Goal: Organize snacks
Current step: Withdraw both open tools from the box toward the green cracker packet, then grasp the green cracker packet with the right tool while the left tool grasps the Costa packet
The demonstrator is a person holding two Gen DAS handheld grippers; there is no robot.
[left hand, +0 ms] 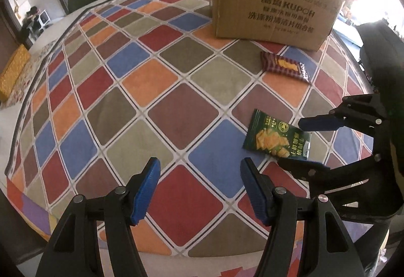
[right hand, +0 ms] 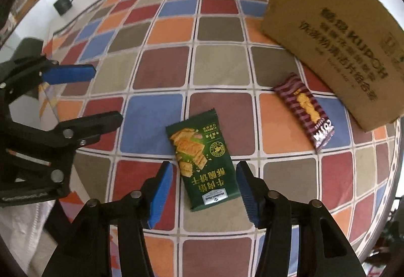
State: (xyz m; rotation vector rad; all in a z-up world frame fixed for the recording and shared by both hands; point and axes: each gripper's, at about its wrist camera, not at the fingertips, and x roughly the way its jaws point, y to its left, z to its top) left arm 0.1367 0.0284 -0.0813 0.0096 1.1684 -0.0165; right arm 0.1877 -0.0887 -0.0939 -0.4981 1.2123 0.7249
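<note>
1. I am at the pick-up step: my right gripper (right hand: 204, 191) stands released over the green pack (right hand: 202, 163), 1 pad on each side, neither touching it.
2. Next I should lower and close across its width, I think.
3. The pack lies flat on the cloth (right hand: 161, 123), near edge, left of the maroon pack (right hand: 304, 111) and box (right hand: 335, 32); its long axis runs near to far.
4. My left gripper (left hand: 199, 188) is released, empty.

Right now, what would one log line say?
right gripper: open over green snack pack | left gripper: open, empty | box: upright
</note>
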